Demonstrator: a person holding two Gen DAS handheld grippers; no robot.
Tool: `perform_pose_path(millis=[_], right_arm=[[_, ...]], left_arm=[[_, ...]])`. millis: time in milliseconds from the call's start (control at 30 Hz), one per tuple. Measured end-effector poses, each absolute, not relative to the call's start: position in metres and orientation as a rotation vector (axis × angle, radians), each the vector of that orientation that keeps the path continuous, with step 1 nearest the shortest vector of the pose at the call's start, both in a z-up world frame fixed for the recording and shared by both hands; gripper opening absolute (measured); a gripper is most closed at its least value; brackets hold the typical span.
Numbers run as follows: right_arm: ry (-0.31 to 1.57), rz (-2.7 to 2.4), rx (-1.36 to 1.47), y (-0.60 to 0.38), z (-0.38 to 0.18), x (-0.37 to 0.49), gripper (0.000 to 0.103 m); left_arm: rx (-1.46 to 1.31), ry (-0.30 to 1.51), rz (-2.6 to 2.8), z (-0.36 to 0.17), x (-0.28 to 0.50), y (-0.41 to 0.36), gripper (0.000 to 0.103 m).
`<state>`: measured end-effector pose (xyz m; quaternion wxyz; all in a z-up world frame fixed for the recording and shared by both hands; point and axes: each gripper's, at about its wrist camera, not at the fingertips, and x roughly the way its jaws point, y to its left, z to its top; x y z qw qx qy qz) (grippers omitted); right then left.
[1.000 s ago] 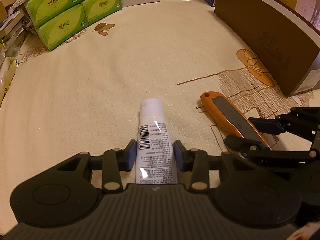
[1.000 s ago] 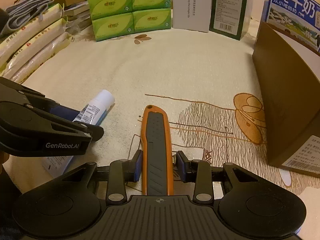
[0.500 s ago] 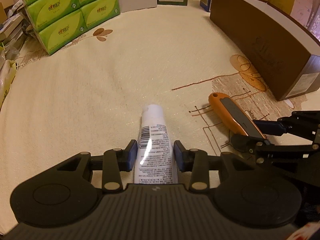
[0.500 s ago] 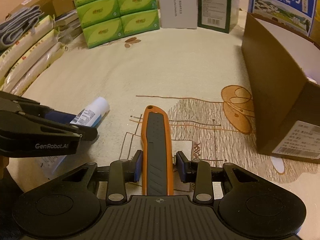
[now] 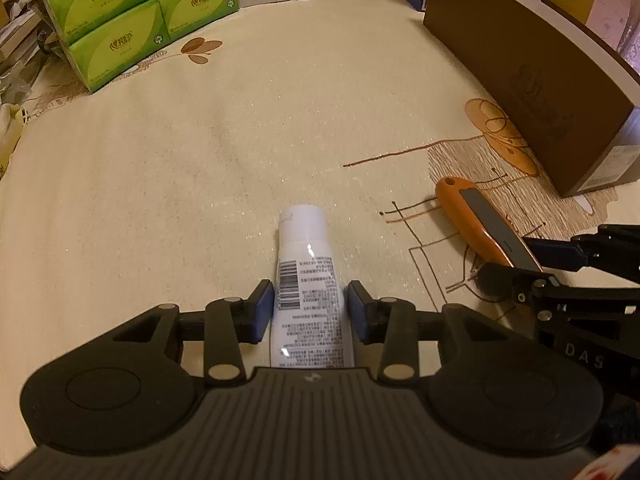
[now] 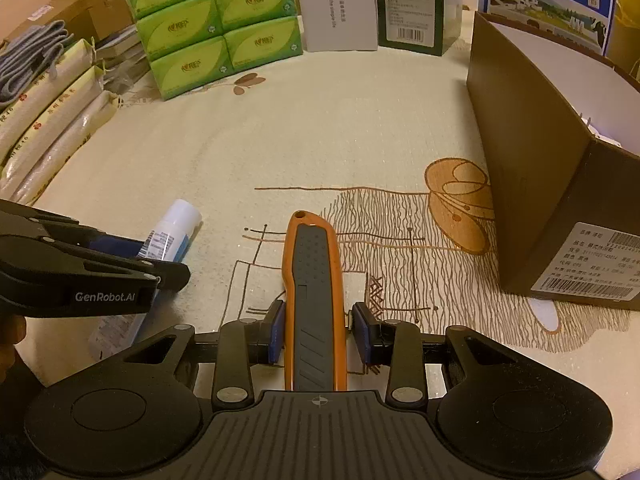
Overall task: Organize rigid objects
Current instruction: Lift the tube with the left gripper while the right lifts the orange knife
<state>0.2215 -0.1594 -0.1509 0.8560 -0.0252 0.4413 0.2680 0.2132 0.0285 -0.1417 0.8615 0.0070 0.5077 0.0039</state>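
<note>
- My left claw [image 5: 307, 306] is clamped on the white tube [image 5: 308, 292]; its blue pads press both sides of the printed body, the cap pointing far from me.
- My right claw [image 6: 316, 328] grips the orange utility knife [image 6: 314, 280] near its middle, the knife's rounded end pointing away.
- Tube and knife lie side by side over the cream patterned surface [image 5: 200, 168], tube left, knife right, apart from each other.
- An open brown cardboard box [image 6: 532, 184] stands to the far right of the knife.
- Green tissue packs [image 6: 216, 24] are stacked at the far left.
</note>
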Motion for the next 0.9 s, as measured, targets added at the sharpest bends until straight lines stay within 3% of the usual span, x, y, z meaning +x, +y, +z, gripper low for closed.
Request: perform_pose_path(millis=[900], right_arm=[[0.884, 0.56, -0.008, -0.168, -0.131, 0.222, 0.032]], left_arm=[[0.007, 0.977, -0.005, -0.103, 0.212, 0.019, 0.032]])
